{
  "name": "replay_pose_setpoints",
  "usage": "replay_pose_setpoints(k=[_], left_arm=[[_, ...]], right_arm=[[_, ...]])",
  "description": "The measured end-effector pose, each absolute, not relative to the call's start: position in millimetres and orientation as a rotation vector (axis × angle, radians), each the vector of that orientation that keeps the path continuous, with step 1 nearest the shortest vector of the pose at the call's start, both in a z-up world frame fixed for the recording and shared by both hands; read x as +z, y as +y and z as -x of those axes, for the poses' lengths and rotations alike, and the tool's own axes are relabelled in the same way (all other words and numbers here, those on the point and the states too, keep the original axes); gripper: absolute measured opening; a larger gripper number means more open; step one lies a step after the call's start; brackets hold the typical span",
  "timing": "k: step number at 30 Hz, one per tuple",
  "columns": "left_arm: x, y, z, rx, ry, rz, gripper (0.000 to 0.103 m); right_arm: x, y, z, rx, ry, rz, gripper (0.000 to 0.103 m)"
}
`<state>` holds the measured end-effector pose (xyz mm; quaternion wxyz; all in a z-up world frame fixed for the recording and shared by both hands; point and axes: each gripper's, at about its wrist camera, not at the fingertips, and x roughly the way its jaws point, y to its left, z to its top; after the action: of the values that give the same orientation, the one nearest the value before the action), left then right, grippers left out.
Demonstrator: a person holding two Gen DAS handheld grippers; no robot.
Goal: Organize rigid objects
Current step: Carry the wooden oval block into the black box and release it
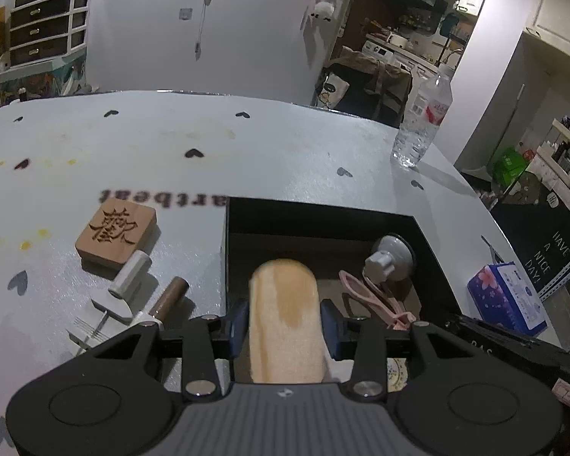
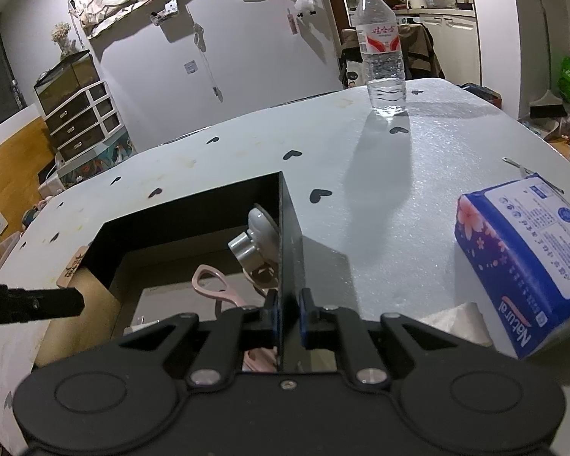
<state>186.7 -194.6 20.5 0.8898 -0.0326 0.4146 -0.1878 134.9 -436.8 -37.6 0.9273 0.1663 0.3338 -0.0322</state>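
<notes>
Starting at the far left of the table (image 1: 95, 144), a carved wooden block (image 1: 116, 232) lies well clear of the black box (image 1: 323, 216), with a white cylinder (image 1: 130, 274) and a brown tube (image 1: 170, 298) just near of it, all yet to be put away. Moving right, the left gripper (image 1: 284, 323) holds a rounded wooden piece (image 1: 284, 315) over the box's near left corner; the blue pads flank the wood closely, but whether they press on it cannot be told from this view. Inside the box, to the right, a grey suction knob (image 1: 387, 260) leans in the far right corner and a pink looped item (image 1: 368, 296) lies on the floor beside it. Farther right again, the right gripper (image 2: 287, 313) has its fingers clamped on the box's thin right wall, steadying it. To do this step well, the wooden piece likely wants lowering into the free left half of the box, clear of the pink loop, before the grip lets go, while the right side keeps the wall pinned. Beyond the box stand a water bottle (image 2: 382, 45) and, at the near right, a blue tissue pack (image 2: 524, 262).
</notes>
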Motion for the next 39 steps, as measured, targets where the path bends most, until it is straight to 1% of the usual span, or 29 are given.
replay_pose_setpoints(k=[1, 2, 6, 9, 12, 14, 17, 21, 23, 26, 29, 39], left_arm=[[21, -195, -186, -0.393, 0.862, 0.063, 0.052], [21, -196, -185, -0.396, 0.859, 0.06, 0.055], [23, -198, -181, -0.409, 0.854, 0.039, 0.059], [24, -199, -179, -0.408, 0.85, 0.022, 0.069], [25, -198, -177, -0.417, 0.847, 0.015, 0.072], [27, -197, -176, -0.421, 0.843, 0.011, 0.077], [29, -193, -174, -0.426, 0.834, 0.019, 0.083], [31, -191, -172, -0.421, 0.825, 0.021, 0.088], [32, -190, -171, -0.421, 0.823, 0.024, 0.095], [32, -188, -170, -0.424, 0.818, 0.027, 0.1], [33, -187, -170, -0.414, 0.811, 0.022, 0.103], [31, -163, -181, -0.335, 0.803, 0.065, 0.103]], right_arm=[[-38, -437, -135, -0.064, 0.685, -0.342, 0.011], [-38, -437, -135, -0.063, 0.685, -0.342, 0.011], [-38, -437, -136, -0.062, 0.687, -0.342, 0.012], [-38, -437, -136, -0.062, 0.687, -0.342, 0.012], [-38, -437, -136, -0.062, 0.687, -0.342, 0.012], [-38, -437, -136, -0.063, 0.687, -0.342, 0.012], [-38, -437, -136, -0.064, 0.688, -0.341, 0.011], [-38, -437, -136, -0.066, 0.688, -0.34, 0.011], [-38, -437, -136, -0.066, 0.688, -0.34, 0.011], [-38, -437, -136, -0.066, 0.688, -0.34, 0.011], [-38, -438, -136, -0.066, 0.688, -0.34, 0.011], [-38, -438, -136, -0.066, 0.687, -0.34, 0.011]])
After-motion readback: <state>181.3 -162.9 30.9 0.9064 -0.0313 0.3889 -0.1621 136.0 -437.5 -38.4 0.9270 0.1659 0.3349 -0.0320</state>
